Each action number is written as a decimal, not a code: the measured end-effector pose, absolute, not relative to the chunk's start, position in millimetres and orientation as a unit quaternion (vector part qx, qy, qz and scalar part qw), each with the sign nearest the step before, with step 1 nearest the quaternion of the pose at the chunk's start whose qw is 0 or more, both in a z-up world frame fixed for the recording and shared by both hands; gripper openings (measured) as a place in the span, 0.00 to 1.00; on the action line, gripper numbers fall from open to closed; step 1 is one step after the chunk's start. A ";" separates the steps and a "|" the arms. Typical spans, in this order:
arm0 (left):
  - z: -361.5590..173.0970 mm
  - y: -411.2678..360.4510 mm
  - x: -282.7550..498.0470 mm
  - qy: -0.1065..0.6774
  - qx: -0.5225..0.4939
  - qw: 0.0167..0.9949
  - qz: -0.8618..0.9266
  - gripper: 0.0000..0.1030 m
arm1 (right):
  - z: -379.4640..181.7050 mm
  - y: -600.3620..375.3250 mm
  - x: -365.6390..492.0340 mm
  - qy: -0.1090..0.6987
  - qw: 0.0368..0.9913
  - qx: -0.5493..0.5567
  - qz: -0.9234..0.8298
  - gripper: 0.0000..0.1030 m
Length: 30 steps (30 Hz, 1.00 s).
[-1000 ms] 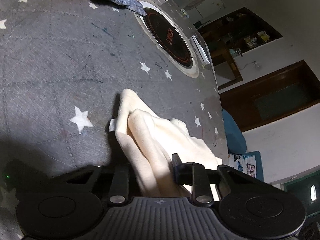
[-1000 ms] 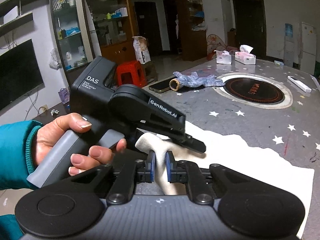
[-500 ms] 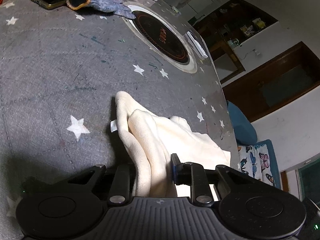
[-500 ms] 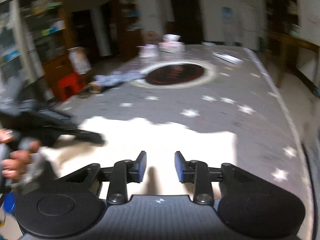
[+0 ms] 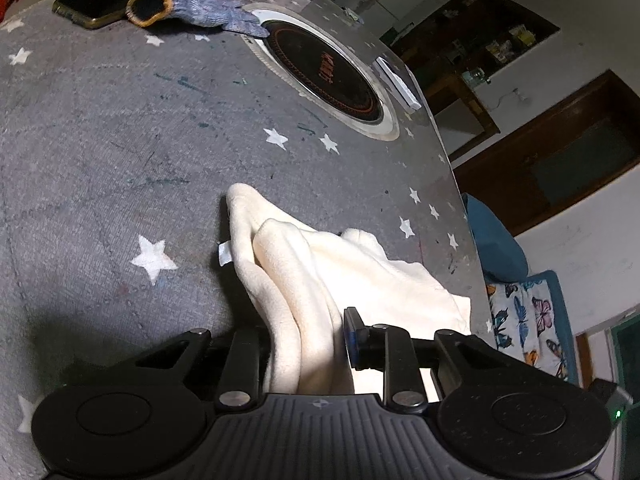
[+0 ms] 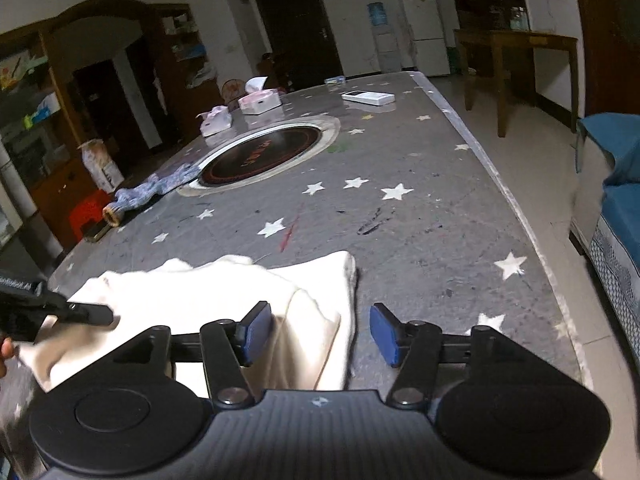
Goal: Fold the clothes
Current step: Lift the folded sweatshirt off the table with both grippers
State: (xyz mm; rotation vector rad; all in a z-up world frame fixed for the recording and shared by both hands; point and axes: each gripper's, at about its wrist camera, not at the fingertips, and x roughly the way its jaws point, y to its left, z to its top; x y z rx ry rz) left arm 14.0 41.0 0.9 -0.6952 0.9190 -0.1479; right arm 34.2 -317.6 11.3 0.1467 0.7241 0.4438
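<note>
Cream garment (image 5: 320,264) lies bunched at the near edge of the star-print bench (image 5: 100,140). Left gripper (image 5: 306,340) clamps a gathered fold. Right gripper (image 6: 316,334), fingers just opening, straddles the far corner ungripped. Seat deep before closing; keep left tension steady.

Both wrist views look down (closely) across the starred table (image 5: 100,128).

Grey star-print bench (image 6: 420,248) — carries cream garment (image 6: 224,300), blue glove (image 5: 200,0), phone (image 5: 96,8), inset round cooktop (image 6: 260,156), tissue boxes (image 6: 259,102), white remote (image 6: 368,98).
</note>
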 end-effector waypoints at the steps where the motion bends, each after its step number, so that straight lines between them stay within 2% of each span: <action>1: 1.6 39.7 14.1 0.434 -0.322 0.838 -0.071 0.25 | 9.6 -317.8 35.1 0.351 0.908 0.076 0.216 0.55; 4: 3.3 36.8 14.1 0.435 -0.309 0.843 -0.070 0.25 | 7.0 -317.3 36.3 0.352 0.905 0.085 0.222 0.51; 6: 4.4 35.2 14.3 0.436 -0.300 0.845 -0.070 0.25 | 6.7 -317.2 36.5 0.355 0.901 0.091 0.232 0.43; 10: 7.6 29.3 14.4 0.437 -0.274 0.854 -0.069 0.24 | 7.2 -319.8 36.9 0.364 0.890 0.115 0.249 0.21; 13: 11.5 21.7 14.2 0.438 -0.240 0.864 -0.068 0.23 | 12.6 -318.8 31.5 0.355 0.894 0.108 0.252 0.13; 20: 19.8 -1.6 10.9 0.433 -0.139 0.888 -0.066 0.24 | 23.5 -319.4 19.0 0.333 0.905 0.102 0.244 0.09; 30: 34.6 -25.8 4.7 0.405 -0.064 0.908 -0.083 0.20 | 43.0 -326.2 -1.7 0.301 0.920 0.096 0.231 0.08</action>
